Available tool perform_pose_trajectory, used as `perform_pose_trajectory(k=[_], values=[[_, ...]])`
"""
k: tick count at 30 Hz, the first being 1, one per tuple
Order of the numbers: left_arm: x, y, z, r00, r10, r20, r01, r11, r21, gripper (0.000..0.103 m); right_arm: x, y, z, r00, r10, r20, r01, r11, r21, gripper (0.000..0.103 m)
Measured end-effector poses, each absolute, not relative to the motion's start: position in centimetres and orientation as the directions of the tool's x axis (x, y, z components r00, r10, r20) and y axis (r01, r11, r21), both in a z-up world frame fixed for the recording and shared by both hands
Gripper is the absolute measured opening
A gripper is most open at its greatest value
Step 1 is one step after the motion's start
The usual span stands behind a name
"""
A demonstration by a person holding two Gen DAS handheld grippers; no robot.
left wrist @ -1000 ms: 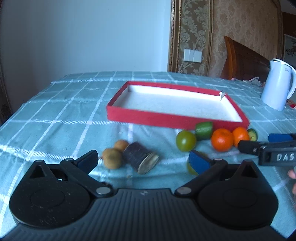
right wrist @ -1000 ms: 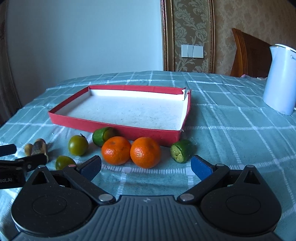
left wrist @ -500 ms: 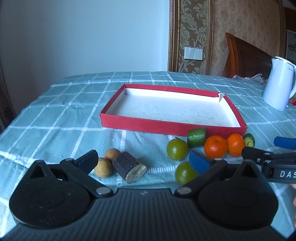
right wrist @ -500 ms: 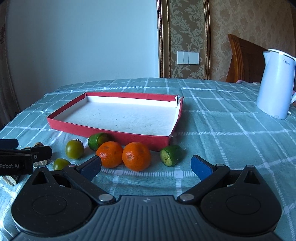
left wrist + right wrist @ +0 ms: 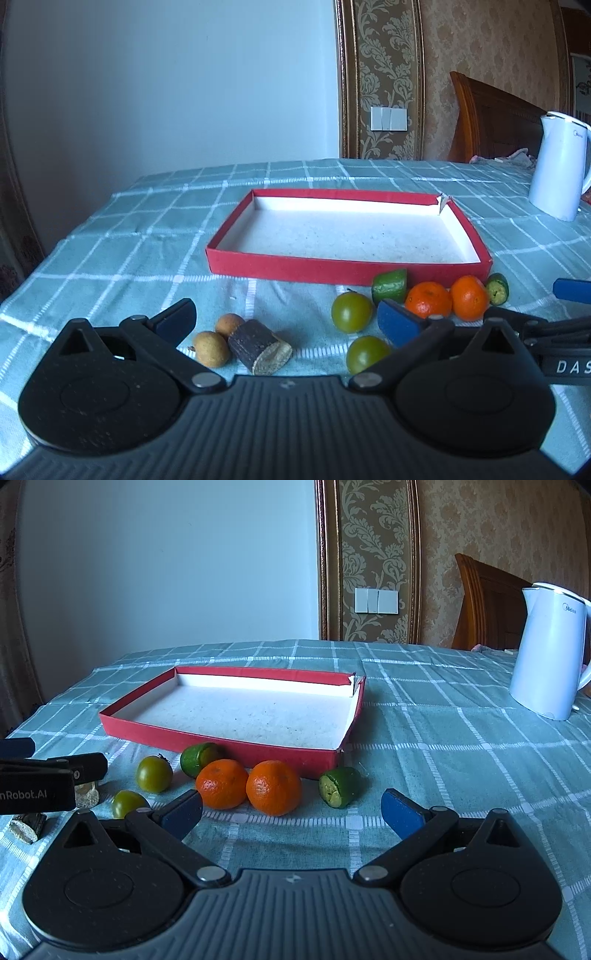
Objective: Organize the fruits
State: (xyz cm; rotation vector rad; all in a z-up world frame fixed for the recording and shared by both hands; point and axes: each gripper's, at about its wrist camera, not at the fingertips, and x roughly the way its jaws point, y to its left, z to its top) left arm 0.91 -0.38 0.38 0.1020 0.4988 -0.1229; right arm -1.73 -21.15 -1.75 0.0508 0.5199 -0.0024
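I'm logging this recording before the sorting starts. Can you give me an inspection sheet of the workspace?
Surface: table under a teal checked cloth.
Job's things: red tray, nothing in it. In front of it on the cloth: two oranges, two round green fruits, two cut green pieces, two small brown fruits, a dark cut stalk piece.
Clutter: white kettle at the right.
Grippers: left claw open, holding nothing; right claw open, holding nothing.
Cables: nothing seen.
Surroundings: plain wall, patterned wallpaper, wall switch, wooden chair back.
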Motion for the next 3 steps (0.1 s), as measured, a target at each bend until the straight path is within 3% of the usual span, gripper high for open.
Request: perform_pose_trajectory(k=[3], values=[[0.74,-0.62,0.37,0.876,-0.068,-0.477,0.126,0.988,0.09,0.103,-1.87,-20.98,-1.68,0.87,0.009,-0.492,0.013,0.999,0.042,0.103]])
